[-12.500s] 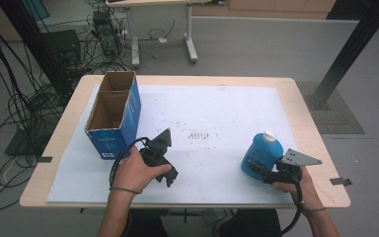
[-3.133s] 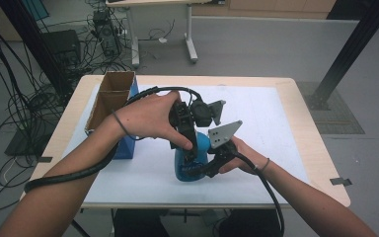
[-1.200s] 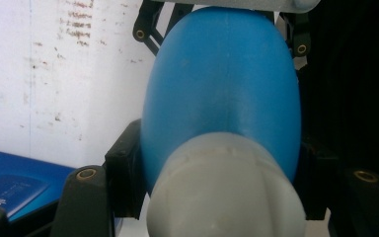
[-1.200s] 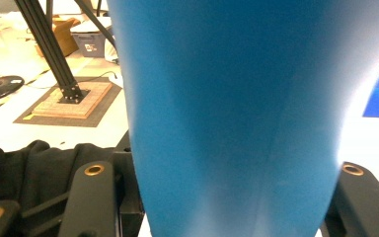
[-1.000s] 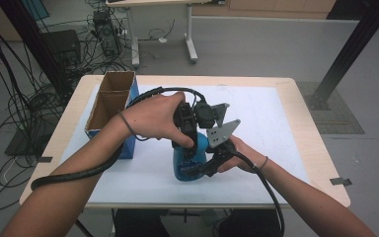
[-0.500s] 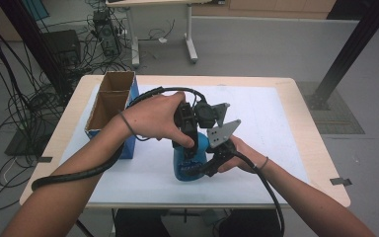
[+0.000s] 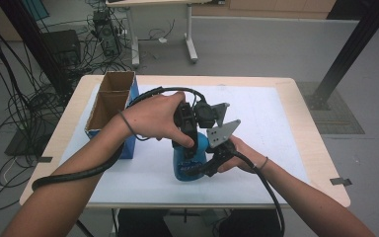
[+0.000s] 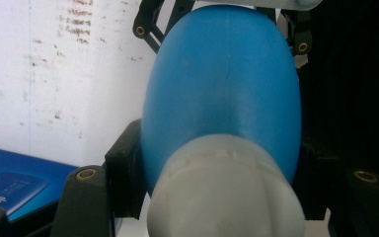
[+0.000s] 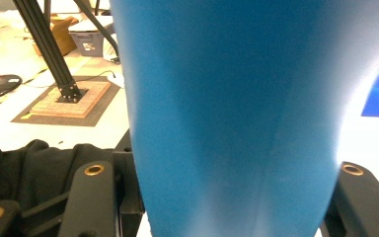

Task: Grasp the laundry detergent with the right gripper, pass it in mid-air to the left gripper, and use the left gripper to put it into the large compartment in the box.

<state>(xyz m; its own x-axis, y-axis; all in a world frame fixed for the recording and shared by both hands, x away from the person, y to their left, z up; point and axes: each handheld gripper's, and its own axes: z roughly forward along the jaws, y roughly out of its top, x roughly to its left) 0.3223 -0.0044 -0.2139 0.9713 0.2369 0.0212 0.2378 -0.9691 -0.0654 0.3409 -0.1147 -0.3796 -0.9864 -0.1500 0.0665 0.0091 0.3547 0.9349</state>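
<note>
Both tongs were clamped on the blue bottle (image 7: 190, 158), standing upright mid-worktop (image 7: 286, 128) near the blue box (image 7: 109, 106): left tongs (image 7: 190, 145) pinching its upper body just below the grey cap (image 8: 224, 190), right tongs (image 7: 208, 165) gripping its lower body from the side. To do the step well, prob. best to keep the right tongs' hold firm & steady w/ the bottle vertical while the left works near the cap, w/o squeezing it out of shape.

blue bottle (image 7: 189, 160) label: white print low on its front in the high view, too small to read.
blue box (image 8: 15, 185) side: pale print at the left gripper view's lower left corner, blurred, no word legible.
white sheet (image 8: 54, 74) beside the bottle: dark smudged marks, not readable as text.
</note>
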